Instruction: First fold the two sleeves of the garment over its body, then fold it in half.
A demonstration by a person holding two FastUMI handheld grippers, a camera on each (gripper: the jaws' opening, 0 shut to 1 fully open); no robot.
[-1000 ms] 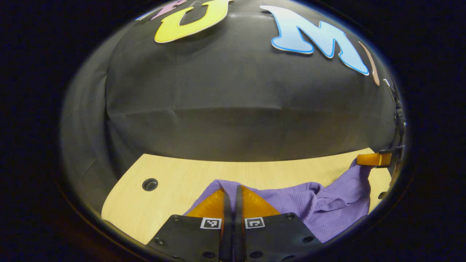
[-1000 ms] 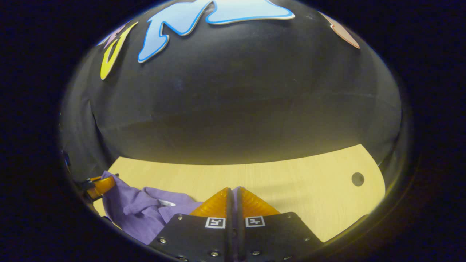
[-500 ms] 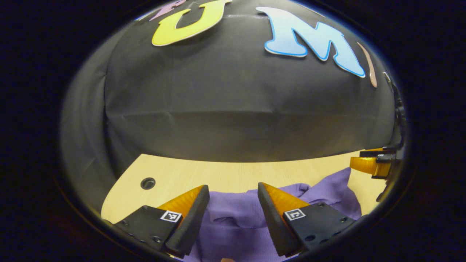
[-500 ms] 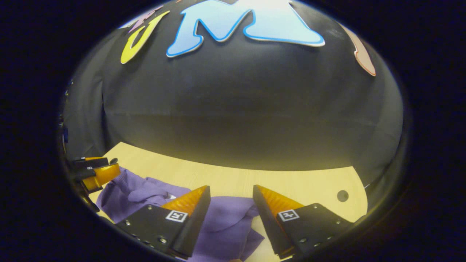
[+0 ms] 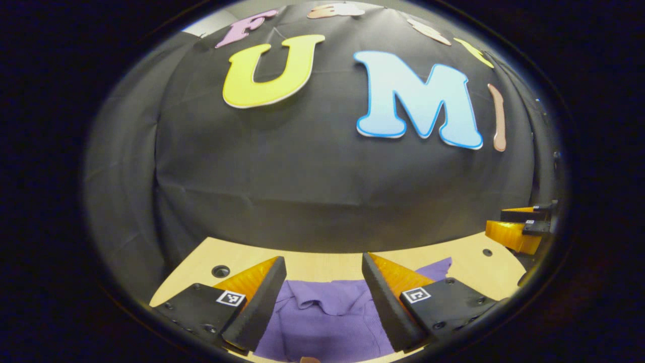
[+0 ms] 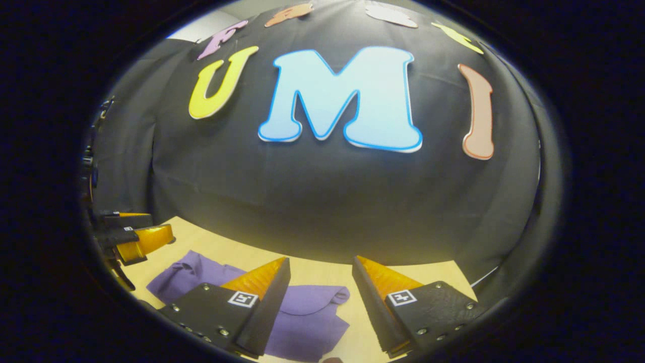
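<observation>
In the left gripper view, the left claw (image 5: 322,272) is seen spread wide, with nothing caught between its fingers. Past and below those fingers the purple garment (image 5: 327,317) is laid on the pale wooden worktop (image 5: 322,257), gathered into a compact heap with soft creases across its top, and one corner is seen reaching out to the right behind the right-hand finger. A round hole (image 5: 220,271) is cut into the worktop near its far left edge. At the far right of this view the right claw (image 5: 516,227) is seen above the worktop, apart from the cloth. In the right gripper view, the right claw (image 6: 318,275) is likewise held open and empty, raised over the garment (image 6: 302,317), which lies rumpled on the worktop (image 6: 433,269) with a rounded fold at its right end and a bunched end toward the left. The left claw (image 6: 143,237) is seen at the left edge of that view, clear of the fabric.
</observation>
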